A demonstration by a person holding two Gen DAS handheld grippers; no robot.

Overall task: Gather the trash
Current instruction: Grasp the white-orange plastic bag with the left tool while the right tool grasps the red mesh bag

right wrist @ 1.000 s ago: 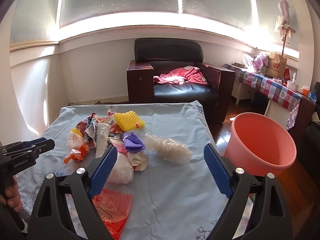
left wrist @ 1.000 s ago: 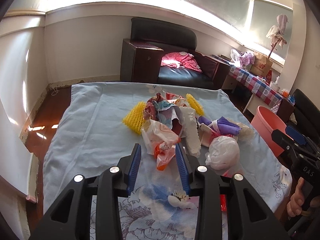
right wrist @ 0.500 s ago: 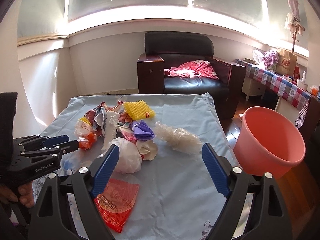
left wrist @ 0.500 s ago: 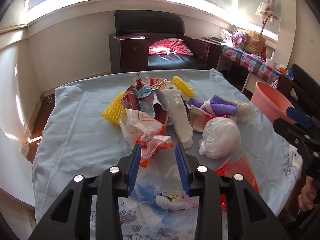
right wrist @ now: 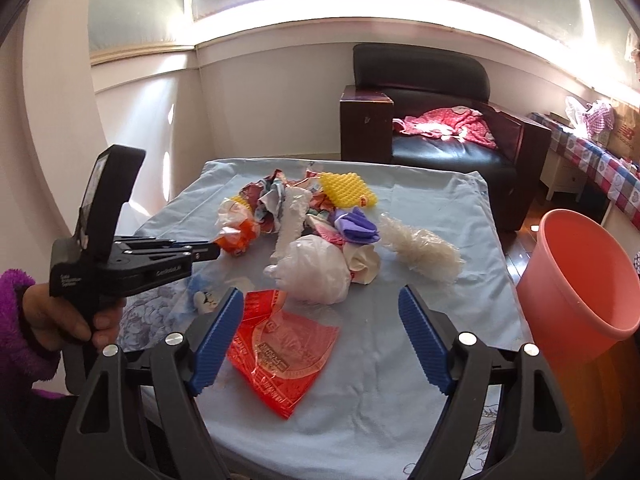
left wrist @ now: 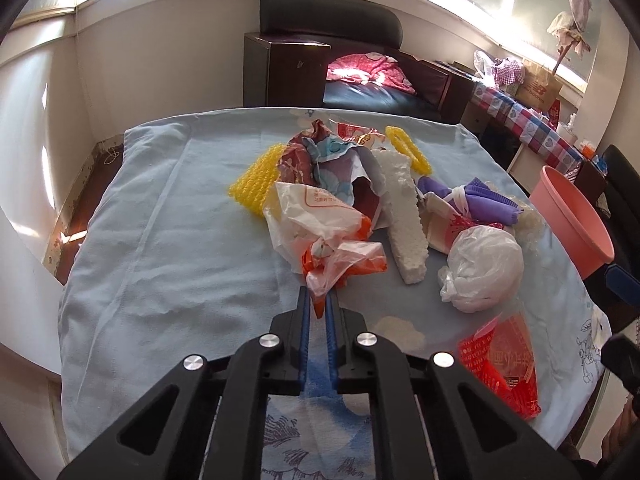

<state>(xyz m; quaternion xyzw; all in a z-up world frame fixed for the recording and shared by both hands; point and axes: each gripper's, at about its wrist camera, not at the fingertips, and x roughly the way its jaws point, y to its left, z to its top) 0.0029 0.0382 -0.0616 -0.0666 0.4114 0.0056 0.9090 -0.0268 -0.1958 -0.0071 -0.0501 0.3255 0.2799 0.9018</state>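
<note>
A pile of trash lies on a table with a light blue cloth (left wrist: 160,240). My left gripper (left wrist: 317,300) is shut on the near tip of an orange and white plastic bag (left wrist: 324,236); it also shows in the right wrist view (right wrist: 216,250) at that bag (right wrist: 236,232). My right gripper (right wrist: 320,336) is open and empty, above a red wrapper (right wrist: 280,352) at the table's near edge. A white knotted bag (right wrist: 312,268) lies just beyond it. A pink bucket (right wrist: 576,292) stands on the floor to the right of the table.
The pile holds yellow foam nets (left wrist: 256,176), a white foam strip (left wrist: 400,208), purple gloves (left wrist: 476,196) and a clear crumpled wrap (right wrist: 420,248). A dark armchair (right wrist: 432,112) stands behind the table. A side table with a checked cloth (left wrist: 532,128) is at the right.
My left gripper closed on the orange and white bag's near tip. My right gripper moved nearer the table, over the red wrapper, still open.
</note>
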